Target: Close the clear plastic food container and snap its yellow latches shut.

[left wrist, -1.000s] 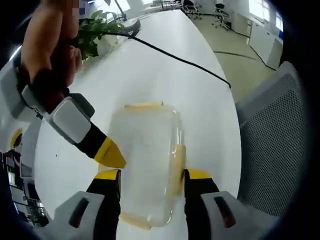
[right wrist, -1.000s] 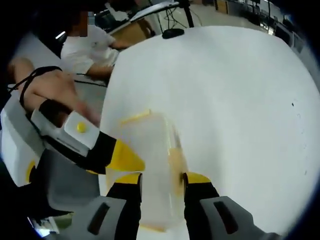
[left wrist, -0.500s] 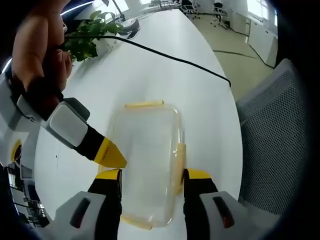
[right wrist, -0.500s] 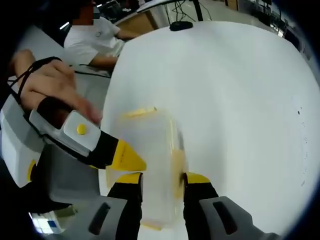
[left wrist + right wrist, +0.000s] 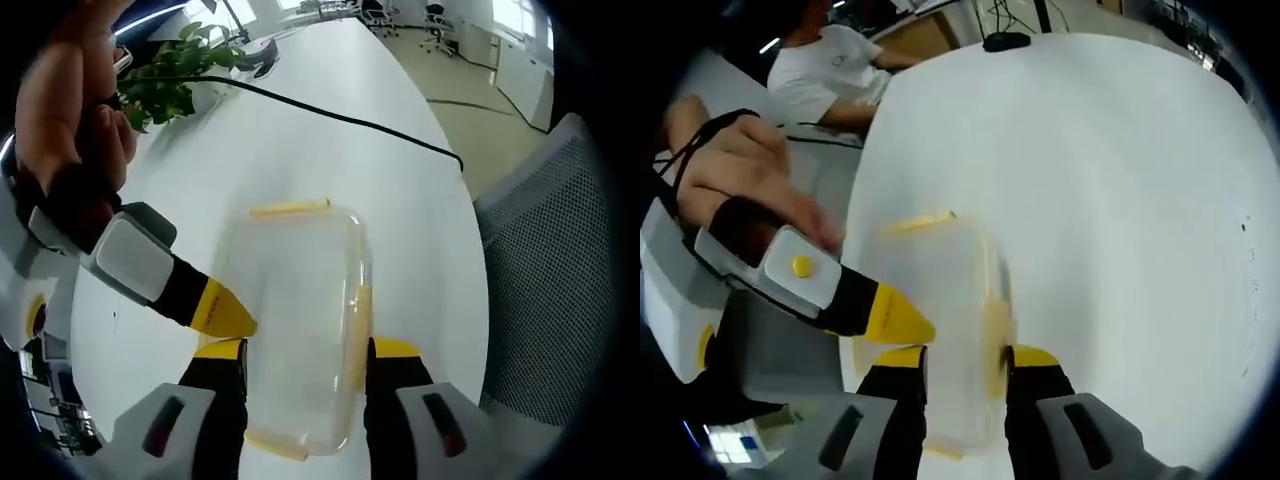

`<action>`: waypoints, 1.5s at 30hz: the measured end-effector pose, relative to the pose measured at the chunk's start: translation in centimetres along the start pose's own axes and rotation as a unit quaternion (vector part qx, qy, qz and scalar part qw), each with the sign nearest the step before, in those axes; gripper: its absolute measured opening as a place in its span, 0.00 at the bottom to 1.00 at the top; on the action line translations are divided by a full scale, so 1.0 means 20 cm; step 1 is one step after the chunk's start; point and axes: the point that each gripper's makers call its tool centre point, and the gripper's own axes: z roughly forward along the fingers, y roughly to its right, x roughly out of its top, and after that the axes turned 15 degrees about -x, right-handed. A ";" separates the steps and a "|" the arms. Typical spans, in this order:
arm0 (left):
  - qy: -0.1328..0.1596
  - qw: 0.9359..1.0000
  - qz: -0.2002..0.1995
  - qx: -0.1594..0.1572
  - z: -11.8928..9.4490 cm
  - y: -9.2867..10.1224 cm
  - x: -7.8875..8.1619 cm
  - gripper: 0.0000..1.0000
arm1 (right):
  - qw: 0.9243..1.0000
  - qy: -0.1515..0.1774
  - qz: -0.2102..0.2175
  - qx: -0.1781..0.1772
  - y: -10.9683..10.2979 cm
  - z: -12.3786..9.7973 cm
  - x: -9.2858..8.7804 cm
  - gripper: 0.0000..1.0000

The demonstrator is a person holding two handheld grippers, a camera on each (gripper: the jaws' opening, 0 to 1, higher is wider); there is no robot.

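The clear plastic container (image 5: 295, 300) lies on the white table with its lid on. Yellow latches show at its far end (image 5: 290, 208), along its right side (image 5: 358, 320) and at its near end (image 5: 265, 445). My left gripper (image 5: 305, 350) straddles it, a yellow-tipped jaw pressed against each long side. In the right gripper view the container (image 5: 940, 290) sits the same way between the jaws of my right gripper (image 5: 958, 355), its side latch (image 5: 992, 330) against the right jaw. In each view the other gripper's yellow fingertip (image 5: 225, 312) (image 5: 895, 322) touches the container's left side.
A potted plant (image 5: 175, 75) and a black cable (image 5: 350, 118) lie farther along the table (image 5: 300, 140). A grey mesh chair (image 5: 545, 260) stands off its right edge. A seated person in a white shirt (image 5: 835, 60) and a black object (image 5: 1005, 40) are beyond the table (image 5: 1120, 200).
Both views have shifted a little with the hands. The container and both grips on it look unchanged.
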 end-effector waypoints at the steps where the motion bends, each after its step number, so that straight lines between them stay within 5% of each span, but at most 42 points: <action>1: 0.001 1.000 0.000 0.000 0.00 0.00 0.00 0.44 | 1.000 0.000 0.002 0.001 0.00 0.00 0.00 0.28; 12: 0.007 1.000 0.000 -0.003 0.00 0.02 0.01 0.45 | 1.000 0.011 0.007 0.014 0.00 0.00 0.00 0.27; 28: 0.009 1.000 -0.007 -0.002 -0.02 0.01 0.00 0.45 | 1.000 -0.017 0.009 0.004 -0.01 0.00 -0.01 0.29; 37: 0.001 1.000 -0.009 -0.001 -0.03 0.01 0.00 0.45 | 0.999 -0.035 -0.024 -0.021 -0.01 0.00 -0.01 0.29; 45: -0.010 1.000 -0.010 0.001 -0.02 0.01 0.01 0.46 | 0.998 0.002 -0.024 -0.057 -0.01 -0.01 0.00 0.29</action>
